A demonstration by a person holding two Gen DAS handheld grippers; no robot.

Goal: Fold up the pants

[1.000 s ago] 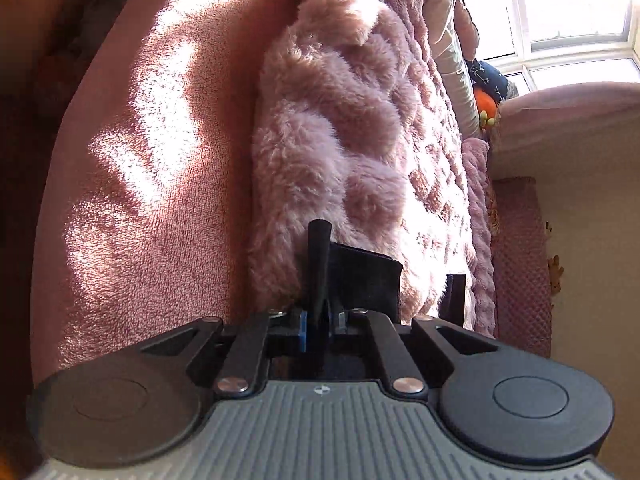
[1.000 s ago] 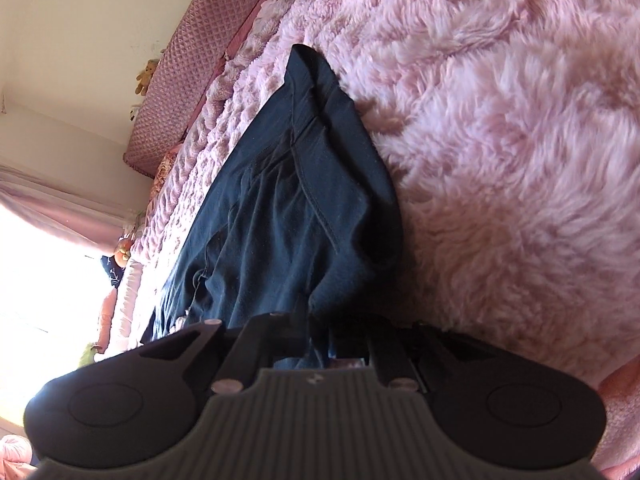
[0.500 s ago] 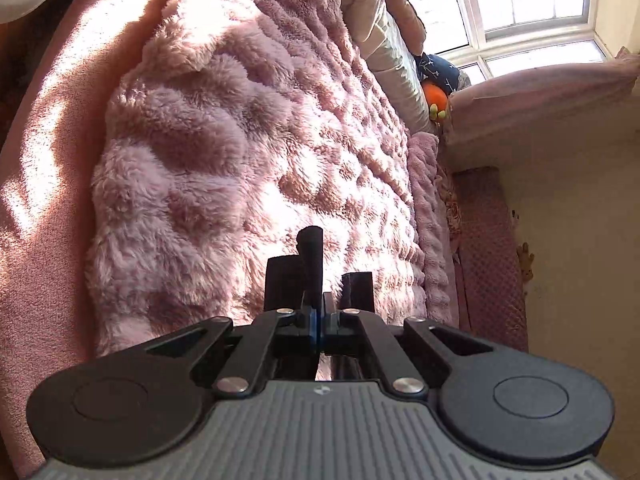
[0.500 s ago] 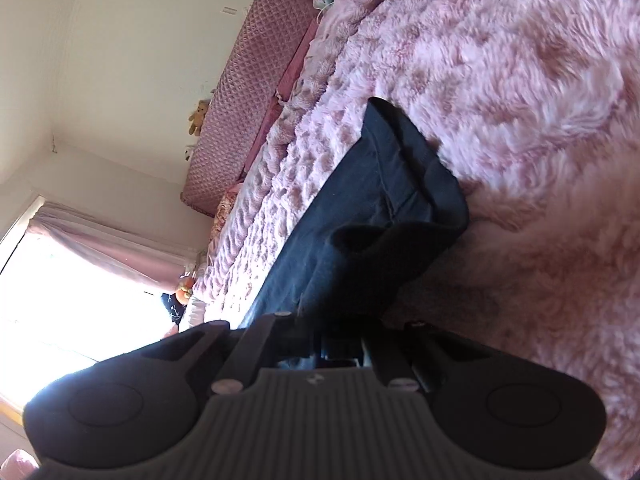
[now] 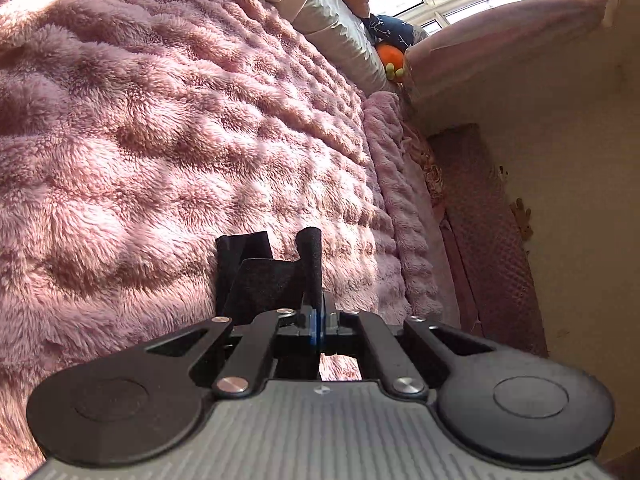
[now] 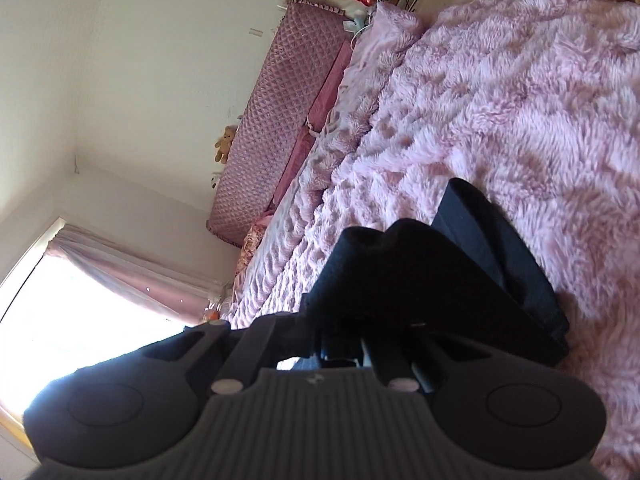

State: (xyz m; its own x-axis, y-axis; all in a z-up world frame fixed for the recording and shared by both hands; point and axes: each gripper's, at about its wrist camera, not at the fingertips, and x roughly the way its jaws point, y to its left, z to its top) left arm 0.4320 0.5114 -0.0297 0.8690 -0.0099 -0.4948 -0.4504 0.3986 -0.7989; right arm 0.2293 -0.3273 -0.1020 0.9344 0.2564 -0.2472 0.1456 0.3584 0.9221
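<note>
— So, both grippers clamped?
— Yes: left gripper (image 5: 310, 268) and right gripper (image 6: 360, 280) each pinch the dark pants (image 6: 500, 264), lifted above the fluffy pink blanket (image 5: 180, 120).

Pink long-pile fleece blanket (image 5: 168, 132): shaggy, tufted, matt, covers the bed in both views. Dark navy knit cloth pants (image 6: 472, 280): fine-grained weave, matt, no sheen. Left gripper (image 5: 310, 264): matt black plastic body with ribbed grey housing; fingers (image 5: 311, 256) faced in black grainy foam-like padding; round bright metal rivets at the linkages. Mauve quilted headboard (image 6: 276, 120), far left: diamond-stitched cloth, soft. Cream wall (image 6: 140, 60): smooth, matt paint.
</note>
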